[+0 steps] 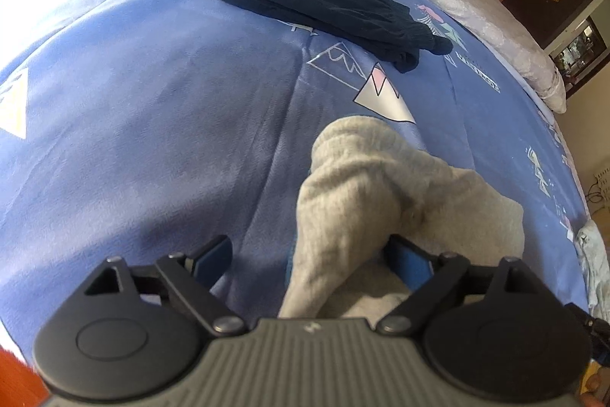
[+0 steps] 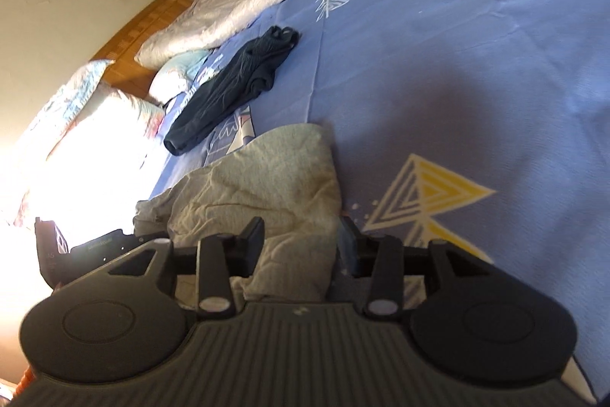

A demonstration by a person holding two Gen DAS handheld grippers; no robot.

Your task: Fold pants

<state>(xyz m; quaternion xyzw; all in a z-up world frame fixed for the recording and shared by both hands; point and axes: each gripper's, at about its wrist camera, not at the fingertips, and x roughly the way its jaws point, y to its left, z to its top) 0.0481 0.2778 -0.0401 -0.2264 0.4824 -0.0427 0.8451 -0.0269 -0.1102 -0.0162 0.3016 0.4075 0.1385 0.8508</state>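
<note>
Left claw stands wide apart over the grey pants, a raised fold of cloth between its pads but not pinched, likely letting go. Right claw is half apart with the pants' edge between its fingers; whether it presses I cannot tell. Soft, rumpled and bunched, the pants lie on the blue bedspread, near the folded dark garment.
</note>
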